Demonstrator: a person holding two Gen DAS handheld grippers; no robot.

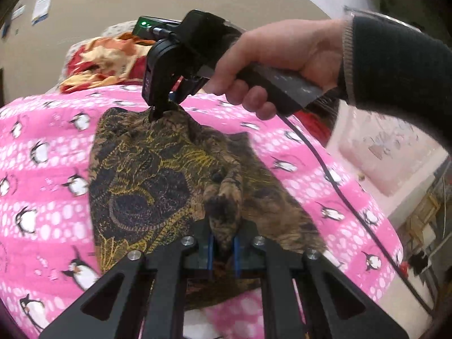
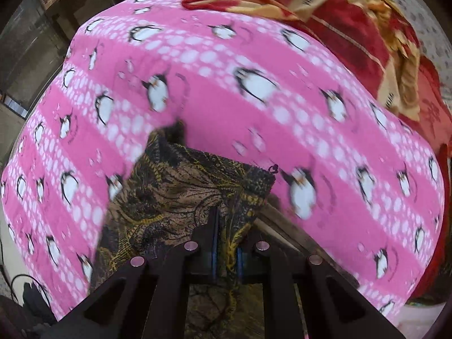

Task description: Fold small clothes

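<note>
A small brown, black and yellow patterned garment [image 1: 158, 175] is held up off a pink penguin-print blanket [image 1: 50, 147]. My left gripper [image 1: 223, 250] is shut on a bunched near end of the garment. My right gripper [image 1: 158, 113] shows in the left wrist view, shut on the garment's far edge, with a hand on its handle. In the right wrist view the right gripper [image 2: 227, 257] is shut on a fold of the garment [image 2: 175, 197], which hangs over the pink blanket [image 2: 254, 118].
A red, orange and cream blanket [image 1: 104, 59] is heaped at the far end of the bed; it also shows in the right wrist view [image 2: 353, 28]. A black cable [image 1: 333, 175] trails from the right gripper. Furniture and floor [image 1: 395, 169] lie to the right of the bed.
</note>
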